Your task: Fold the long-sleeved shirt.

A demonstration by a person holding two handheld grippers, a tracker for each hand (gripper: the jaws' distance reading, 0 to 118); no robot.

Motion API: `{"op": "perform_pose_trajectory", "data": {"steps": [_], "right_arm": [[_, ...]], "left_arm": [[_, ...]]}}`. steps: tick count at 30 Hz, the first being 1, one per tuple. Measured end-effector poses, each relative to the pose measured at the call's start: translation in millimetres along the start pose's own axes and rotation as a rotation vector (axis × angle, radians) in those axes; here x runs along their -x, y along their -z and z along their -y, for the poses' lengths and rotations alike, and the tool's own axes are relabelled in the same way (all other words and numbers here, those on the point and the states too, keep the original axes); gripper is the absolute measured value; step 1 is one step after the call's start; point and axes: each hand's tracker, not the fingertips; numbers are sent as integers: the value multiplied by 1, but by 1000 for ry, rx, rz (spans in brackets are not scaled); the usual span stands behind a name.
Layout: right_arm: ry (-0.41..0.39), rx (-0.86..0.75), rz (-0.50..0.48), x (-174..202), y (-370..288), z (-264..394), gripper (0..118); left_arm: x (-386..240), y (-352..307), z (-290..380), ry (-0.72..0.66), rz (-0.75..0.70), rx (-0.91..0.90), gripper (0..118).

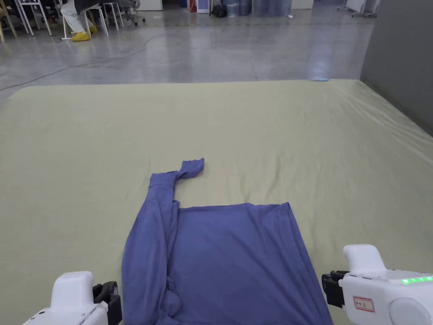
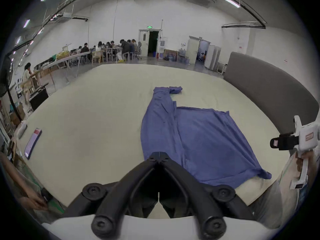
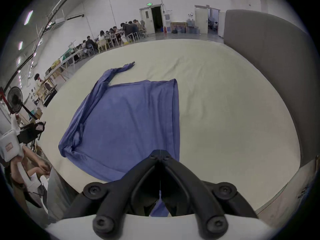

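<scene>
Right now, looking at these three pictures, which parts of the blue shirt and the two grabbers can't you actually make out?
- The shirt: its near hem is cut off by the bottom edge in the head view.
- Its second sleeve: only one sleeve lies in sight; the other may be folded under.
- The left gripper: its shut jaws block the cloth behind them in the left gripper view.
- The right gripper: its jaws look shut over the shirt edge; whether they pinch cloth is unclear.

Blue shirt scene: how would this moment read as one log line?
blue long-sleeved shirt: flat on beige sheet, one sleeve folded along side | left gripper: shut, empty | right gripper: shut
</scene>
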Motion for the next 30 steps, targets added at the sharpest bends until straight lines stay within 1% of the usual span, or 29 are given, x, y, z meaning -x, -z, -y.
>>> {"op": "perform_pose_trajectory", "data": {"steps": [3,5,6,7,8,9,10,11,14,16,17,18,19,22,23,24,25,26,27,30], "right_arm": [[5,14,-10,-2,4,-2,3],[0,29,-8,-5,8,-5,3],[-4,37,-1,-6,11,-6,3],[-7,42,5,-7,14,-6,3],[-8,46,9,-9,17,-7,3],[-8,52,10,-10,21,-7,3],[-5,62,11,-11,25,-7,3],[-1,72,11,-13,29,-7,3],[16,106,9,-15,44,-5,3],[22,125,11,-17,50,-3,3],[22,135,13,-14,52,-3,3],[23,142,14,-15,54,-3,3],[24,148,15,-15,55,-3,3],[29,157,22,-18,60,-3,3],[29,157,26,-18,61,-3,3],[28,157,28,-18,61,-4,3],[26,159,27,-17,61,-5,3],[26,157,26,-17,61,-5,3],[27,156,26,-16,61,-6,3],[21,149,28,-15,58,-7,3]], "left_arm": [[9,26,-39,-16,25,1,0],[12,58,-79,12,55,5,1],[11,75,-96,8,45,3,32],[10,96,-112,9,43,0,76],[11,122,-131,1,52,11,76],[11,146,-145,-6,53,44,91],[12,175,-158,-10,61,104,112],[5,198,-166,-3,45,117,118],[3,269,-184,13,-20,234,118],[-9,292,-183,20,-57,275,117],[-11,303,-183,27,-89,300,114],[-13,310,-182,11,-108,314,106],[-13,314,-182,-7,-98,323,101],[-16,324,-173,-54,-71,365,99],[-5,339,-175,-67,-73,375,96],[-5,342,-174,-66,-79,377,82],[-4,345,-171,-64,-75,378,58],[-3,347,-168,-65,-62,387,23],[2,352,-167,-76,-56,403,1],[3,339,-167,-82,-55,365,1]]}}
